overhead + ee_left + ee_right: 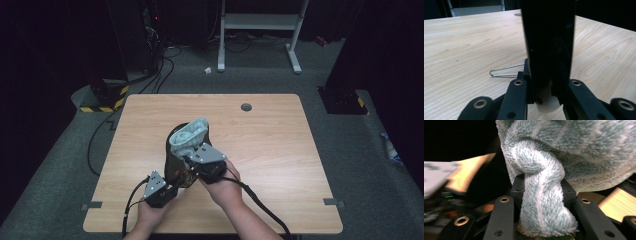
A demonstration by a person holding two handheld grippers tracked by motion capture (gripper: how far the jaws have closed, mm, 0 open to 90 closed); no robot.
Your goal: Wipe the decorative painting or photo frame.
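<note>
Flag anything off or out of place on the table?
Small oddity: a thin bent metal wire clip lies loose on the light wooden table beside the tall black object clamped in the left tongs. The fluffy pale blue-and-white cloth is pinched in the right tongs. No spills.

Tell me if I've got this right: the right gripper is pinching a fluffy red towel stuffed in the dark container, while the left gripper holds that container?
Not quite: the towel is pale blue-green and white, not red, as the right gripper view shows. The rest holds: the right gripper pinches it, and the left gripper clamps the dark container.
</note>
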